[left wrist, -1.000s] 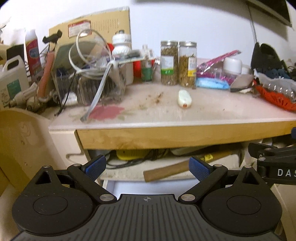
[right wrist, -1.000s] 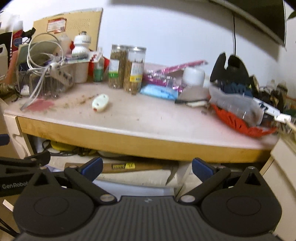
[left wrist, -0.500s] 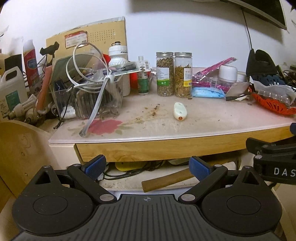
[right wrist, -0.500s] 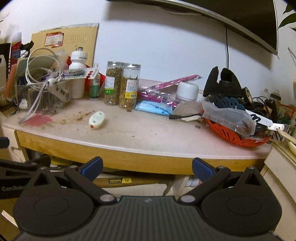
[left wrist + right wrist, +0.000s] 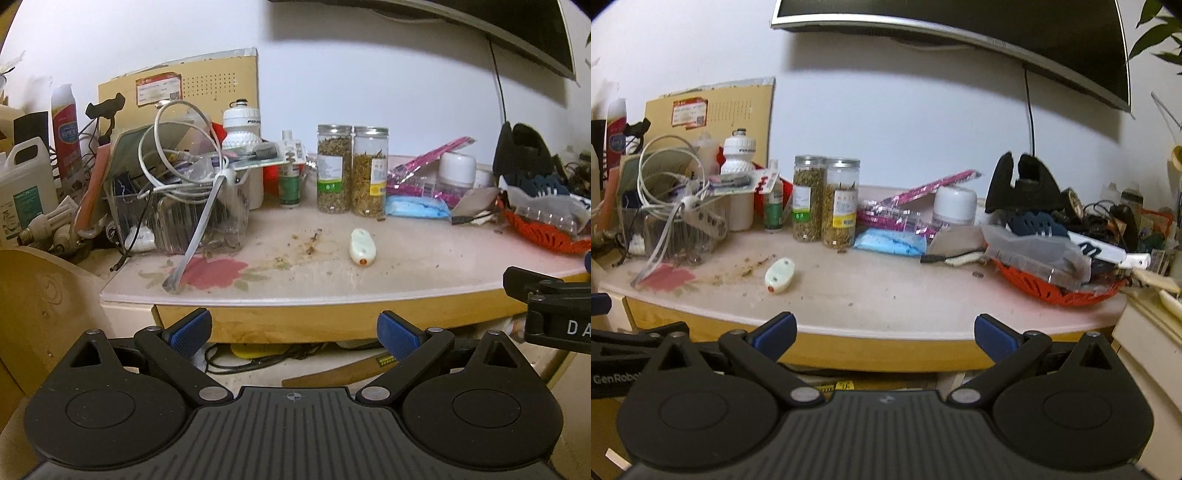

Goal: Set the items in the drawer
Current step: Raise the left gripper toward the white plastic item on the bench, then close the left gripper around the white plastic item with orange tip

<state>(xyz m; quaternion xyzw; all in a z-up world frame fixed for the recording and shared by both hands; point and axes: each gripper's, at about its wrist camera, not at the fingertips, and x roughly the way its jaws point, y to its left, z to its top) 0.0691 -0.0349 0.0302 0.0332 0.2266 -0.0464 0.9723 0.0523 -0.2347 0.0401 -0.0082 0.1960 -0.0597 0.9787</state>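
White remote (image 5: 362,247) lies beyond both gaping, empty grippers.

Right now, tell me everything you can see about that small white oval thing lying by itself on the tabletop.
The small white oval thing looks like smooth, glossy plastic, a rounded elongated case with a small orange-red dot at its near end. It lies flat on the pale tabletop, in front of the two herb jars, with brown crumbs scattered just to its left. Only the tabletop touches it; neither hand-held gripper is near it.
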